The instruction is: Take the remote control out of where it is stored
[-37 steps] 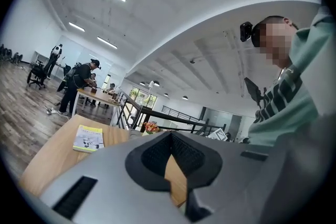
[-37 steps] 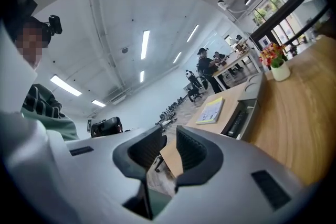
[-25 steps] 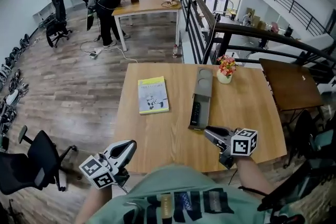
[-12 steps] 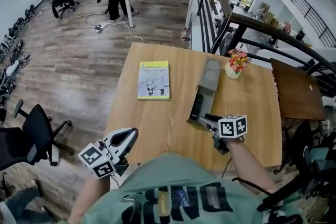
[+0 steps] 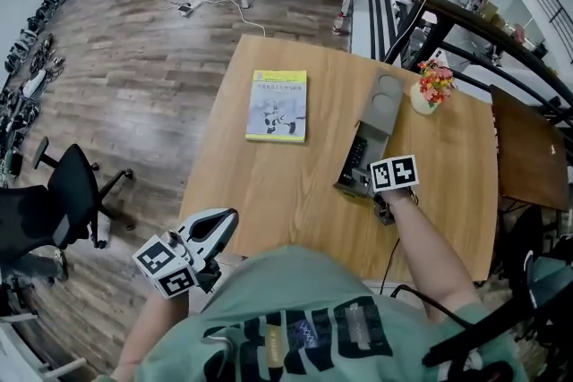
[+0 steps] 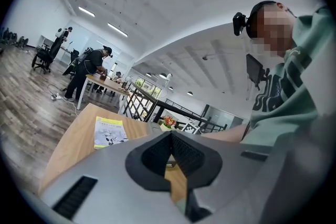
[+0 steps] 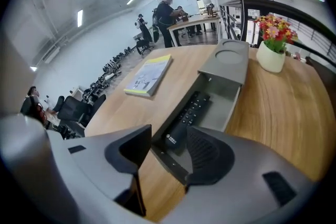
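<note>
A black remote control lies lengthwise in the open drawer of a grey storage box on the wooden table. From the head view the remote shows in the box, just ahead of my right gripper. The right gripper is at the drawer's near end, its jaws opening. The remote's near tip sits between the pads, which do not press on it. My left gripper hangs off the table's near left corner; its pads meet with nothing in them.
A yellow-edged book lies left of the box. A white pot of flowers stands to the box's right. A black office chair is left of the table, a dark side table and a railing to the right.
My right gripper has moved forward from the table's near edge up to the drawer's near end, and its jaws have spread. The left gripper has stayed in place.
</note>
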A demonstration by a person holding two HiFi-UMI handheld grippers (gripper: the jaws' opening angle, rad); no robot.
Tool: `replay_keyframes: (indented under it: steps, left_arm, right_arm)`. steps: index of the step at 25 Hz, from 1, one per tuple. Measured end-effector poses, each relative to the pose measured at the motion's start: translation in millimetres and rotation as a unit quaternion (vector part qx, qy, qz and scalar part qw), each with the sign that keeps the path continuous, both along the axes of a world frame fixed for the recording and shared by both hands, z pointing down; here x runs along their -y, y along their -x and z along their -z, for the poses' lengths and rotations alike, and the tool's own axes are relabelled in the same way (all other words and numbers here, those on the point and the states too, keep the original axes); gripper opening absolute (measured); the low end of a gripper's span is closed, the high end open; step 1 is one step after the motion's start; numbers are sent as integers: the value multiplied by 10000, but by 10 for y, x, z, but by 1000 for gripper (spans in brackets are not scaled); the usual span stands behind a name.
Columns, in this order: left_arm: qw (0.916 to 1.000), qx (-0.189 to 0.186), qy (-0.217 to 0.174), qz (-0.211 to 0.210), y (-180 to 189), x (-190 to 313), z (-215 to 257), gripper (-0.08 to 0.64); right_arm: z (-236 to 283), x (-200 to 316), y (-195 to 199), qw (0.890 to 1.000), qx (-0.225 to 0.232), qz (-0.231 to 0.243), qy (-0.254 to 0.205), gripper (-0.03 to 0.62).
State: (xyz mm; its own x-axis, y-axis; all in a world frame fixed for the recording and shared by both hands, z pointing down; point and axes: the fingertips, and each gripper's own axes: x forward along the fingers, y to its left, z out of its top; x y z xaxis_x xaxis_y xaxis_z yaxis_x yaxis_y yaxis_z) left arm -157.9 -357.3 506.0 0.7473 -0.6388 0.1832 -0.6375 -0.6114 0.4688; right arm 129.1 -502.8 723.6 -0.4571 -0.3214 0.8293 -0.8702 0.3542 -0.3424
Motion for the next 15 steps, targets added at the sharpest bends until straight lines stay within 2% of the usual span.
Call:
replay_keyframes:
  steps: [8,15]
  left_arm:
    - [9995,95,239,-193,48,8,-178,-6]
    - [9992,77,399,-21,247,7,-292,-6]
  right_arm:
    - [-348,131,7,9955,-814,360,336,212]
    - [-581,149,90,9881,-1242,511,747,239]
